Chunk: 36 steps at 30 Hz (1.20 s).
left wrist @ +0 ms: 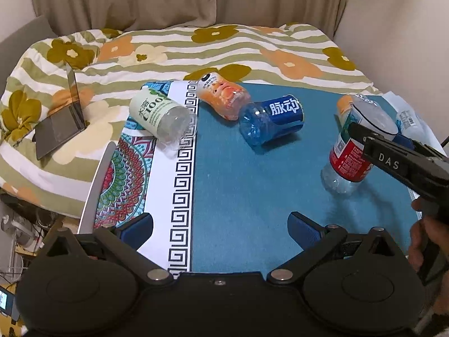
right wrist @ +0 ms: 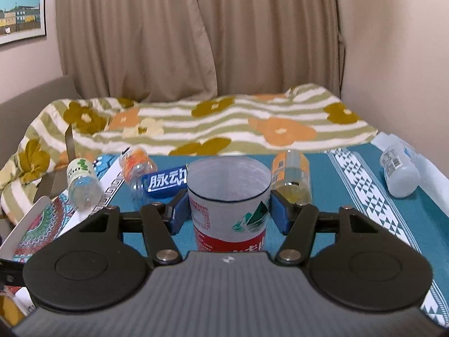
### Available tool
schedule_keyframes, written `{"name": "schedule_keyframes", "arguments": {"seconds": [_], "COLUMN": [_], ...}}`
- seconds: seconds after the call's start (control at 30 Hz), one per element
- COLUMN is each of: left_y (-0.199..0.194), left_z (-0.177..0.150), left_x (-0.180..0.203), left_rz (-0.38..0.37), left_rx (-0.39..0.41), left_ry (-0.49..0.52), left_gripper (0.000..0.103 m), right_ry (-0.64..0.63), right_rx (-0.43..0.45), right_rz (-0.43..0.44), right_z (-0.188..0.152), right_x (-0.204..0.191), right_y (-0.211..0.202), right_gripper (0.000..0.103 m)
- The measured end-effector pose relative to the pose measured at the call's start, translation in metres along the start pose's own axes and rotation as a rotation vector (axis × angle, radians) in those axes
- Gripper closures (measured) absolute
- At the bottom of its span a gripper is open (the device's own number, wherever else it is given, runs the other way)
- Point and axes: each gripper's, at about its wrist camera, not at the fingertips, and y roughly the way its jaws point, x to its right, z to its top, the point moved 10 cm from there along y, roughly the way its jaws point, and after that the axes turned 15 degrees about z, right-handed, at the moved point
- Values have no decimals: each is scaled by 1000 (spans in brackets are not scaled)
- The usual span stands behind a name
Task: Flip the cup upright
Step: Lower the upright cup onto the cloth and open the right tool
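The cup is a cut clear bottle with a red and white label (right wrist: 228, 210) (left wrist: 350, 151). It stands mouth up on the teal mat (left wrist: 252, 191). My right gripper (right wrist: 228, 210) is shut on the cup, one blue pad on each side just below its rim. In the left wrist view the right gripper (left wrist: 364, 137) reaches in from the right edge. My left gripper (left wrist: 221, 230) is open and empty, low over the mat near the front edge.
Other cut bottles lie on their sides: a green-label one (left wrist: 160, 118), an orange one (left wrist: 224, 98), a blue one (left wrist: 272, 120), a white one (right wrist: 400, 168). An orange-label cup (right wrist: 291, 177) stands behind the held cup. A laptop (left wrist: 61, 123) sits on the flowered quilt (left wrist: 252, 45).
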Motion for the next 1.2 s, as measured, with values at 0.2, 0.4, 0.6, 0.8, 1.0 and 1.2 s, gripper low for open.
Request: {"name": "schedule_keyframes", "arguments": {"seconds": [0.2,0.4,0.6,0.8,1.0,1.2], "left_y": [1,0,0,2,0,-22], "left_z": [0,0,0,-3,0,16], "left_x": [7,14,19,18,19,25], "left_rz": [-10,-2,-2,10,25,-2], "left_rx": [-3,4,16,8,12,44], "left_ry": [7,54,75,79,81,69], "left_gripper": [0,0,0,0,0,0], "right_ry": [32,16,14,4,42,46], "right_rx": [-102,-174,-182,-172,-213,-254], "right_rz": [6,-3,-11,-40,-28,-27], "right_z": [5,6,5,5,-1,15], "right_x": [2,-3,-4,1,7,6], "right_y": [4,6,7,6,5,-23], "right_gripper": [27,27,25,0,0,0]}}
